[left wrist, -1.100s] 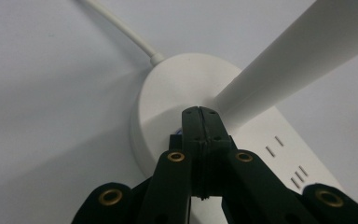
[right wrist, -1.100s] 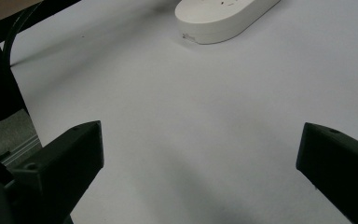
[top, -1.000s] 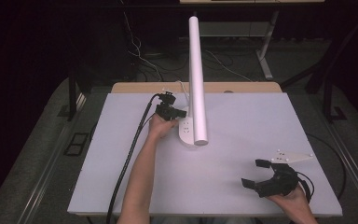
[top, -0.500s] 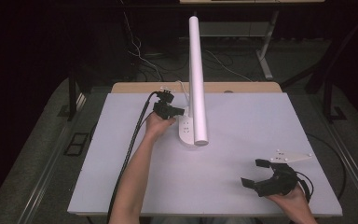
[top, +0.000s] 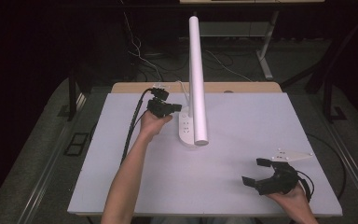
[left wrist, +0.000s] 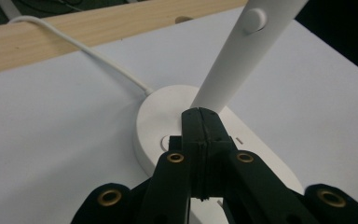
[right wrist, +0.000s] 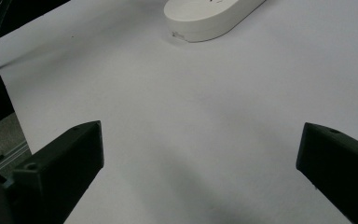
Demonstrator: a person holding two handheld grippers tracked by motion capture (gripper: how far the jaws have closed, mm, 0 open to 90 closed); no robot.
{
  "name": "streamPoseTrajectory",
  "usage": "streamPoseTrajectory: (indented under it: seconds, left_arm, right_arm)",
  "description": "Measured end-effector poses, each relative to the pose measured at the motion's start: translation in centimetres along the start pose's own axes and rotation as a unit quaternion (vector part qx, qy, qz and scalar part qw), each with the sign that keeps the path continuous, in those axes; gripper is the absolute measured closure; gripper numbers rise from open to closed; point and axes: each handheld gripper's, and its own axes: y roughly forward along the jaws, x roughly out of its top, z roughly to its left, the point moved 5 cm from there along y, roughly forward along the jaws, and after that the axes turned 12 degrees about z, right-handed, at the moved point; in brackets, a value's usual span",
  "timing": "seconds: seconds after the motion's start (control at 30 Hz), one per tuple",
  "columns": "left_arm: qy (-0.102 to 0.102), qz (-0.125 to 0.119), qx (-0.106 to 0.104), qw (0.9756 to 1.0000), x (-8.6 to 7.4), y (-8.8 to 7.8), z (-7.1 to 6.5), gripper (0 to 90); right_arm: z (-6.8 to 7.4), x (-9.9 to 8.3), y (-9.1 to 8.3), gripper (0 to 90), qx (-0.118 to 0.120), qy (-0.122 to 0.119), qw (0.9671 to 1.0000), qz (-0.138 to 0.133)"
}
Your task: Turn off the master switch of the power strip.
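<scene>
While your left gripper sits at the far-left side of the lamp, its fingers are pressed tight together w/ nothing between them. From the left gripper view the closed tips point down over the lamp base, right at the foot of the white lamp arm, which leans up and away just beyond the tips. A small round button on the base peeks out just left of the tips; can't tell whether the tips touch the base or hang just above it. A white cord runs off the back of the base toward the wooden strip at the far edge.

From the high view, the lamp stands near the middle-rear of the white worktop, its oval base flat on the surface and the long tube head rising over it toward the camera. Your left hand is just beside the base, on its left.

Your right gripper rests near the front-right corner of the worktop, well apart from the lamp, fingers spread wide and holding nothing. In the right gripper view only bare worktop lies between the two fingers, w/ the base end far ahead, near the top edge
</scene>
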Motion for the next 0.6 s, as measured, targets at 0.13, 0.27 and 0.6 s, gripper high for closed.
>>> streamPoseTrajectory:
  seconds: [0.13, 0.27, 0.6]
  left_arm:
    - [0.009, -0.01, -0.002, 0.9999, -0.3, -1.2, 0.0, 89.8]
    - [0.006, -0.022, -0.005, 0.9997, -0.7, -2.2, -0.1, 89.2]
    - [0.016, -0.038, -0.019, 0.999, -2.7, -4.5, -0.8, 78.2]
  right_arm:
    - [0.0, 0.0, 0.0, 0.0, 0.0, 0.002, 1.0, 0.001]
    - [0.0, 0.0, 0.0, 0.0, -0.001, 0.002, 1.0, 0.0]
    - [0.0, 0.1, 0.0, 0.0, -0.003, 0.003, 1.0, -0.001]
